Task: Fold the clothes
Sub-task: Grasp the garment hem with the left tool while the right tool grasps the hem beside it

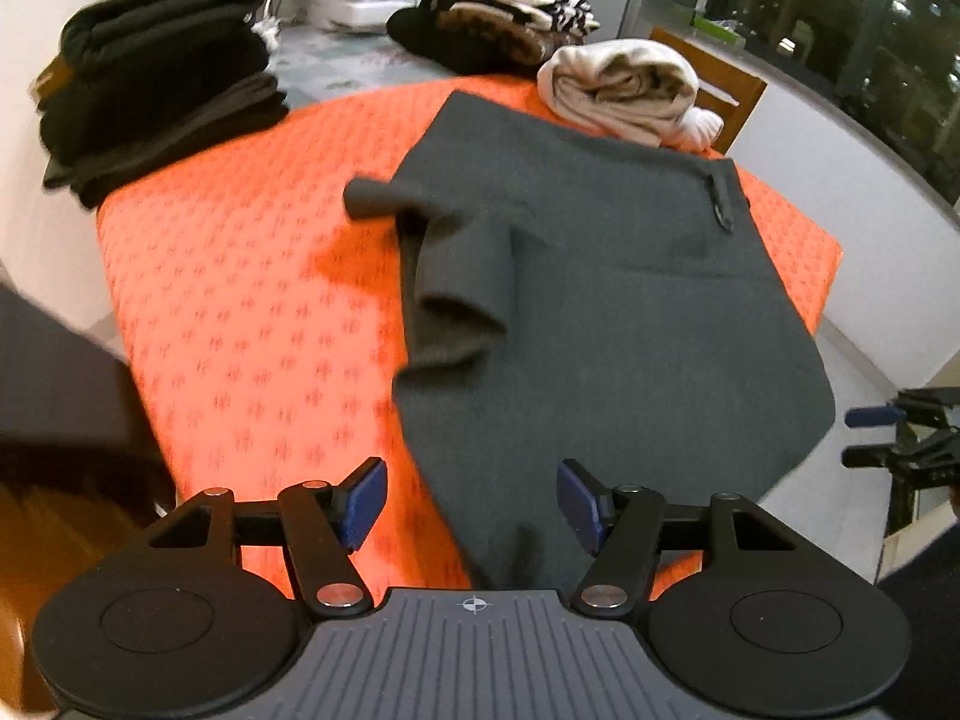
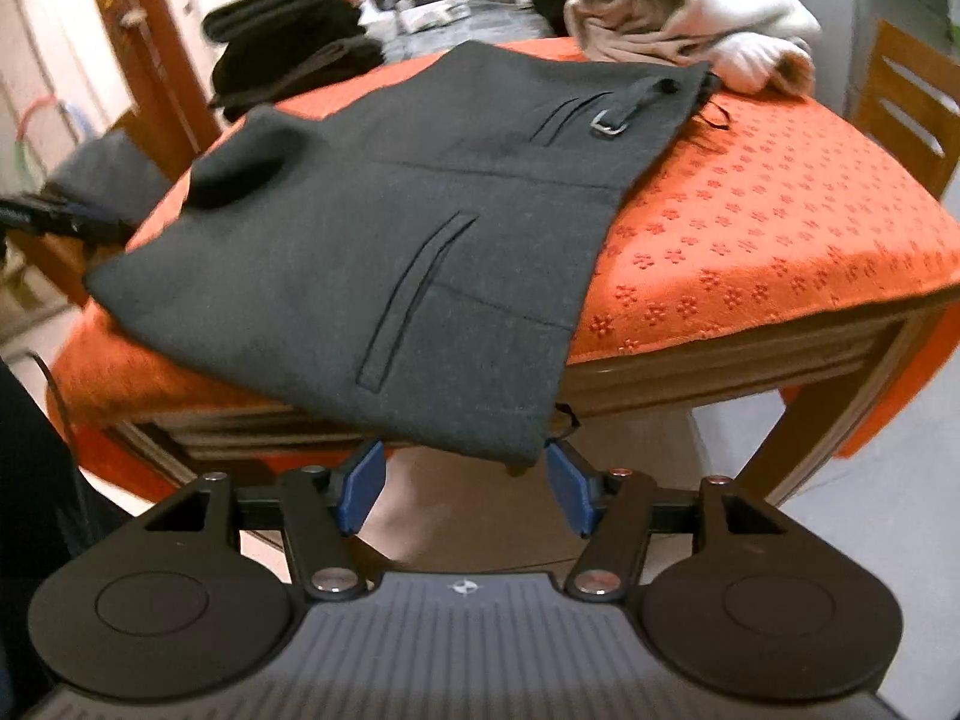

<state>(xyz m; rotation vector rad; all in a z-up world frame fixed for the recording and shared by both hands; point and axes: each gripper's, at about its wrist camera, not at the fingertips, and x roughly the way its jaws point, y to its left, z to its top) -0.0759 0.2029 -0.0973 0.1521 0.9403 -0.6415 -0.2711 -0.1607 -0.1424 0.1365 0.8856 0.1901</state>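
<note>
My left gripper [image 1: 471, 504] has its jaws apart, and the near end of the dark grey coat [image 1: 600, 300] lies between them, but my blue pads [image 1: 363, 501] do not press on it. My right gripper [image 2: 465, 489] is open too, just under the coat's hem, which hangs over the table's front edge. The coat is spread flat on the orange cloth [image 1: 240, 312] (one sleeve folded over on top), with a stack of dark clothes [image 1: 156, 84] and a cream bundle [image 1: 624, 90] at the far side.
</note>
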